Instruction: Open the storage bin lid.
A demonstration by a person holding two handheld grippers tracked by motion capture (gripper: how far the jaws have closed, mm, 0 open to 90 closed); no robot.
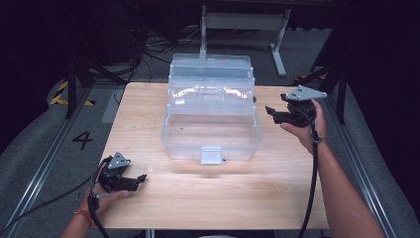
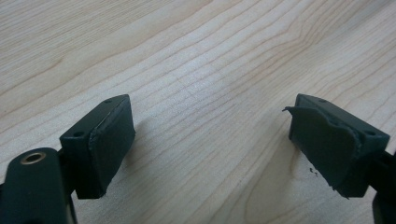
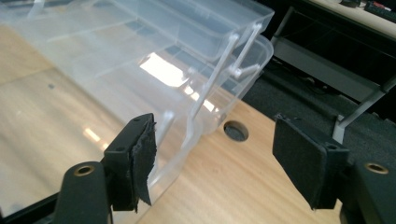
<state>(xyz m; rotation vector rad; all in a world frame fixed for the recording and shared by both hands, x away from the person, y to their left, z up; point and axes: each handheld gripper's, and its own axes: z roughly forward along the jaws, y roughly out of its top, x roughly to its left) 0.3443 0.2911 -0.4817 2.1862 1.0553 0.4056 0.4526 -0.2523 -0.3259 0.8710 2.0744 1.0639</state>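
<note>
**At the clear box: both grippers empty, box fanned open**

On the wooden table sits a clear plastic tiered box, trays stepped up and back, lid end farthest from the person. The bottom bin looks empty. A grey latch hangs on the box's near wall.

Left gripper: near-left of the box, well apart from it, low over the tabletop. Jaws wide apart, nothing between them; in the left gripper view, bare wood grain shows under the pads.

Right gripper: just beside the box's right end, raised, pointing at it. Jaws spread, holding nothing. Right gripper view: the box's thin hinge arms sit ahead of the gap, and a round hole in the table lies beyond the box corner.

Risks, as judgement: the hinge arms look thin, so a clamp or sideways push there could bend or snap them. The box looks light and unanchored, so a one-sided shove may slide or tip it. The right gripper's left pad is torn at its edge, so grip may slip.

Writing: a "4" on the floor left of the box. No brand legible.
</note>
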